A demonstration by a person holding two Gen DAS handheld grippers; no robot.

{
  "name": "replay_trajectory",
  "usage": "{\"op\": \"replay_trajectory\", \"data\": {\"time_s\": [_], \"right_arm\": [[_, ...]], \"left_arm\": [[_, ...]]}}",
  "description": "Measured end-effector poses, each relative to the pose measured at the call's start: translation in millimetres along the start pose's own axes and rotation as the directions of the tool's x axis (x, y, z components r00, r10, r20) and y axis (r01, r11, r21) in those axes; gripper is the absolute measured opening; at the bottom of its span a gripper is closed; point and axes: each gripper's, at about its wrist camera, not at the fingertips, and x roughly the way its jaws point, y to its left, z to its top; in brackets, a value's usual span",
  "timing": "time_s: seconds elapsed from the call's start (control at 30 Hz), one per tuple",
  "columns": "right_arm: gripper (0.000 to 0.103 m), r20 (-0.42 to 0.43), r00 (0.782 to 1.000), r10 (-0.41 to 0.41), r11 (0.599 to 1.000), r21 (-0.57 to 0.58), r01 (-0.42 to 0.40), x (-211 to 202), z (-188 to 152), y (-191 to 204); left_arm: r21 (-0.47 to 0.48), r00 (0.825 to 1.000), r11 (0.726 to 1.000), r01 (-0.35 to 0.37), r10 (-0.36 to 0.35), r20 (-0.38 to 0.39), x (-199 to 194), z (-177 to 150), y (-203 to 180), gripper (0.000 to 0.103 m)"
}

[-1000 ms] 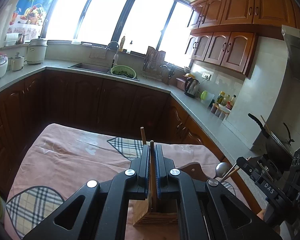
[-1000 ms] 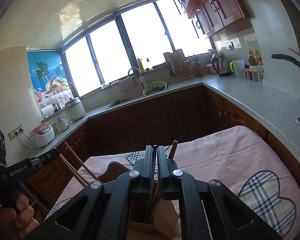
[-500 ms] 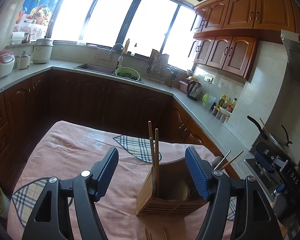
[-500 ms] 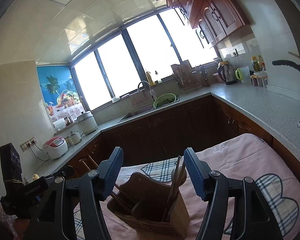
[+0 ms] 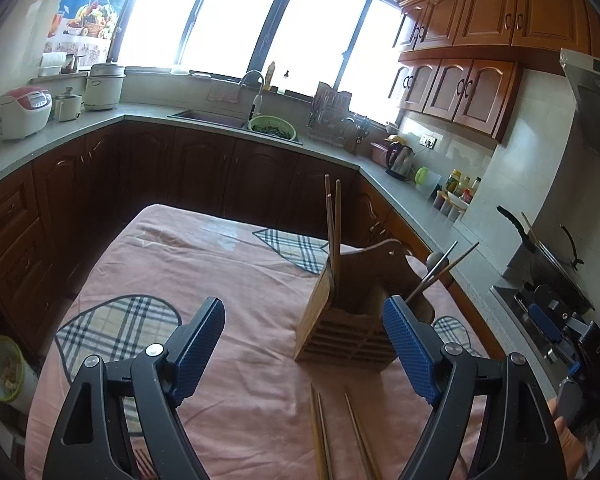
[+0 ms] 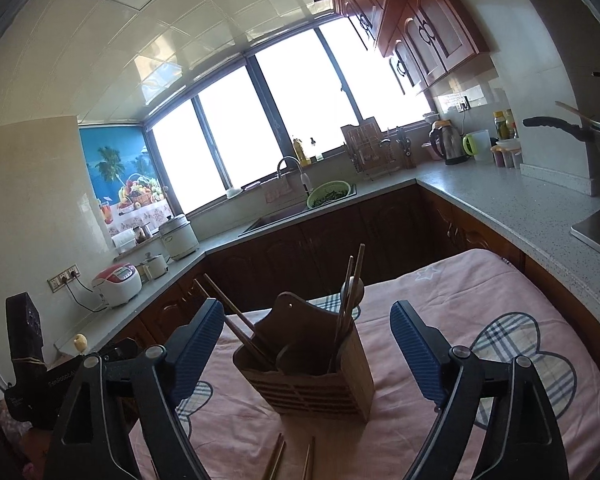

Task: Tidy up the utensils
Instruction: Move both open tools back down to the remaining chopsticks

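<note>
A wooden slatted utensil holder [image 5: 342, 320] stands on the pink cloth, also in the right wrist view [image 6: 314, 372]. Chopsticks [image 5: 333, 240] stand upright in its left side, and more chopsticks with a spoon [image 5: 440, 266] lean out on the right. In the right wrist view, chopsticks and a spoon [image 6: 350, 292] stand in its right side. Loose chopsticks [image 5: 340, 436] lie on the cloth in front of the holder, also in the right wrist view [image 6: 290, 458]. My left gripper [image 5: 304, 350] is open and empty, just short of the holder. My right gripper [image 6: 306, 354] is open and empty, facing the holder.
The table carries a pink cloth [image 5: 204, 264] with plaid patches. Dark wood cabinets and a grey counter [image 5: 400, 188] wrap around behind, with a sink, a green colander [image 5: 272, 128], a kettle and rice cookers. The right gripper body [image 5: 572, 336] shows at the right edge.
Both grippers were shut on chopsticks over the holder a second ago; they have opened, left the chopsticks in the holder and drawn back.
</note>
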Motion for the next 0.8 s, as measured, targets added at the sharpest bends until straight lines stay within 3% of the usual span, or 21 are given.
{"op": "replay_trajectory", "data": {"time_s": [0.43,0.8], "right_arm": [[0.087,-0.124,0.991,-0.056,0.993,0.095,0.068,-36.5,-61.6,-23.6],[0.087,-0.188,0.980,-0.072,0.993,0.079,0.088,-46.7,-84.0,-22.0]], "left_arm": [[-0.040,0.993,0.998,-0.043,0.038,-0.109,-42.2,-34.7,10.3,0.081],[0.003,0.985,0.998,-0.064,0.063,-0.163,-49.6,-43.0,4.2,0.081]]}}
